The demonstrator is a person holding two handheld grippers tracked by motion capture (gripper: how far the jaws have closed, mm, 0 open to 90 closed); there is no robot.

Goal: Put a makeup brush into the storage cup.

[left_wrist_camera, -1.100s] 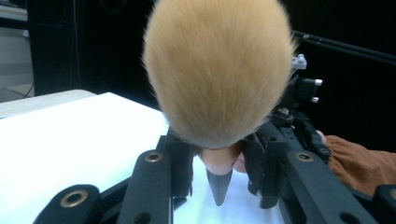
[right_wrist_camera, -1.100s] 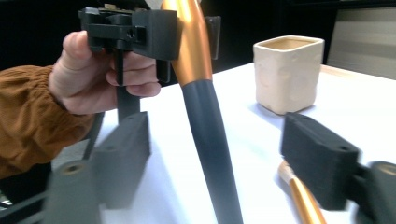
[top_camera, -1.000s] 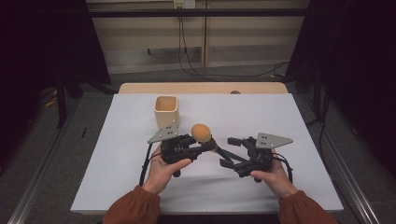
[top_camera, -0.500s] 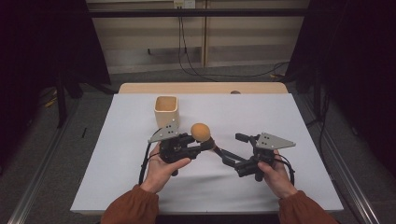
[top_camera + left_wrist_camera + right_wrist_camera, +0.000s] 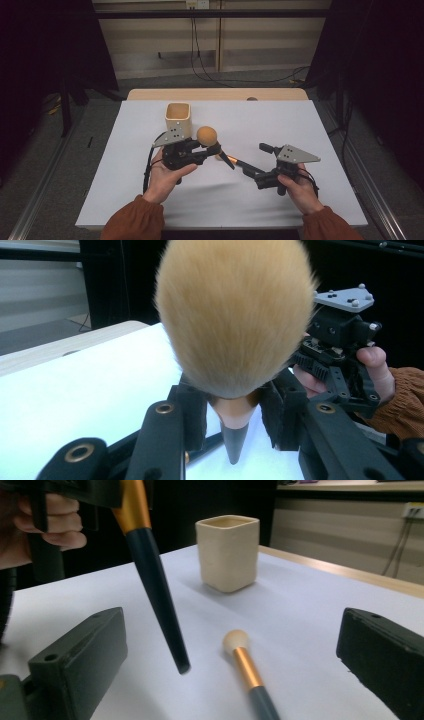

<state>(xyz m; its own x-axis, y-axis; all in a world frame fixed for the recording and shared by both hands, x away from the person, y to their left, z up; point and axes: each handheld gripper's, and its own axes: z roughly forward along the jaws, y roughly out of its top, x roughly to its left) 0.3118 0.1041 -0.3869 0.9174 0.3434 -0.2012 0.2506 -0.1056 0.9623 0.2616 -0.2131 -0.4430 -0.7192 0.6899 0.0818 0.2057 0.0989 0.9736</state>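
The big powder brush (image 5: 209,138), with its round tuft of tan bristles, a gold ferrule and a tapering dark handle, is clamped in the jaws of the left gripper (image 5: 202,150), which are drawn narrow around the ferrule just below the tuft. It hangs above the counter (image 5: 310,125), bristles up and toward the far side, handle slanting down toward the right gripper (image 5: 247,170). In the left gripper view the tuft (image 5: 235,315) rises right between the two black jaws, and the handle's pointed end (image 5: 234,442) shows below them.

A second, smaller brush (image 5: 247,667), with a pale rounded tip, a gold ferrule and a dark handle, lies flat on the white counter. In the right gripper view it lies between that gripper's jaws, which stand wide apart and have just been opening, with neither pad touching it. The larger brush's handle tip (image 5: 167,625) hangs just above the counter beside it.

Farther back stands a cream, square-sided cup with rounded corners (image 5: 178,119), upright and open at the top; what shows of its inside holds nothing. It is just behind the left gripper. No writing or label can be read on anything.
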